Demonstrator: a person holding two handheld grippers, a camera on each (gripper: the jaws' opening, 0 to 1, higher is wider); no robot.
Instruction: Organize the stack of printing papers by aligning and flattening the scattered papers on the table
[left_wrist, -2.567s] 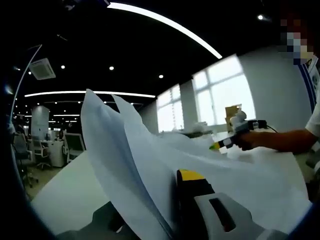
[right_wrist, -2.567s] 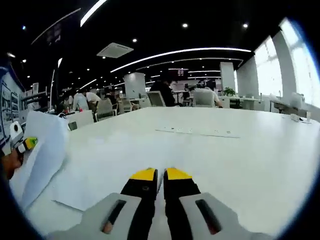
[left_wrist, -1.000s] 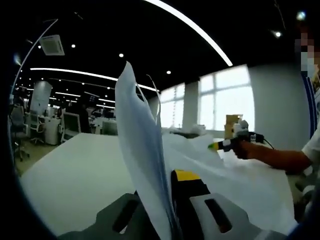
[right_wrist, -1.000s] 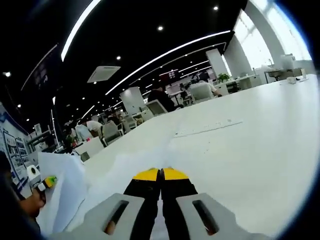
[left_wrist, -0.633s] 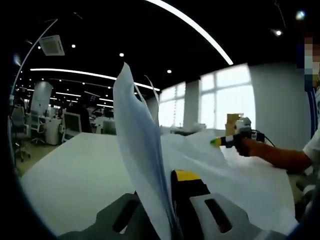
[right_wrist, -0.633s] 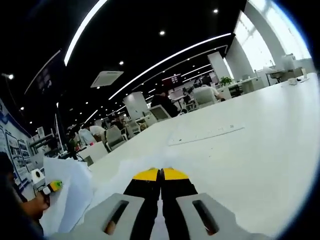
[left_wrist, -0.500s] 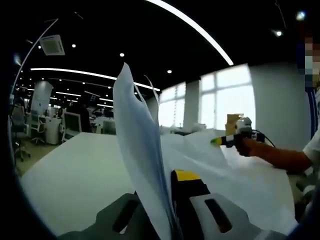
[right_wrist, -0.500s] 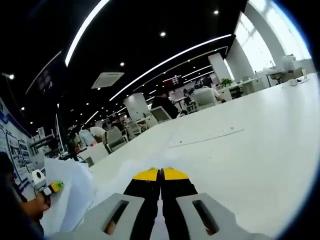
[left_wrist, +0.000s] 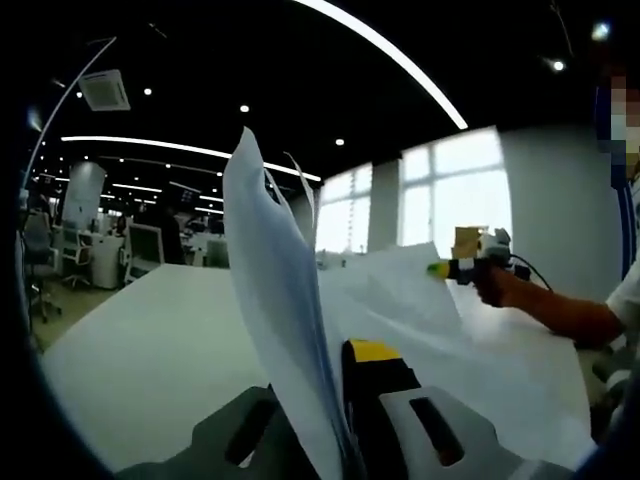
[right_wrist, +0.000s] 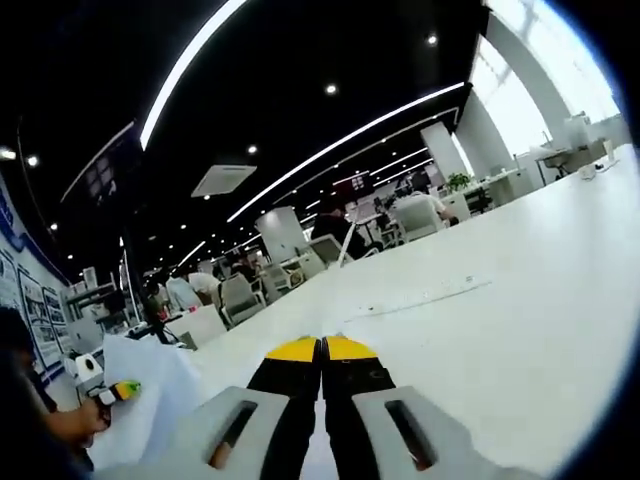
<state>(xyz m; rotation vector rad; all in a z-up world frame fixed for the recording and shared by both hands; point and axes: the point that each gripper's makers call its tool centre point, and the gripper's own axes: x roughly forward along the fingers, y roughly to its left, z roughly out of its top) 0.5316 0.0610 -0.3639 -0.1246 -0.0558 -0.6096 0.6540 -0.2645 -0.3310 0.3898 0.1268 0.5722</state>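
The papers (left_wrist: 290, 320) stand on edge above the table (left_wrist: 150, 340), clamped by the left gripper (left_wrist: 350, 400) and the right gripper (right_wrist: 322, 375) at opposite ends; the right end has risen slightly since a moment ago, so squaring seems underway, flattening remains.

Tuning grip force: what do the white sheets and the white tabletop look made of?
White sheets: thin matte printing paper, apparently; they curl and stand bent where the left gripper pinches them. White tabletop: smooth, hard, faintly glossy, likely laminate, though I can't confirm that.
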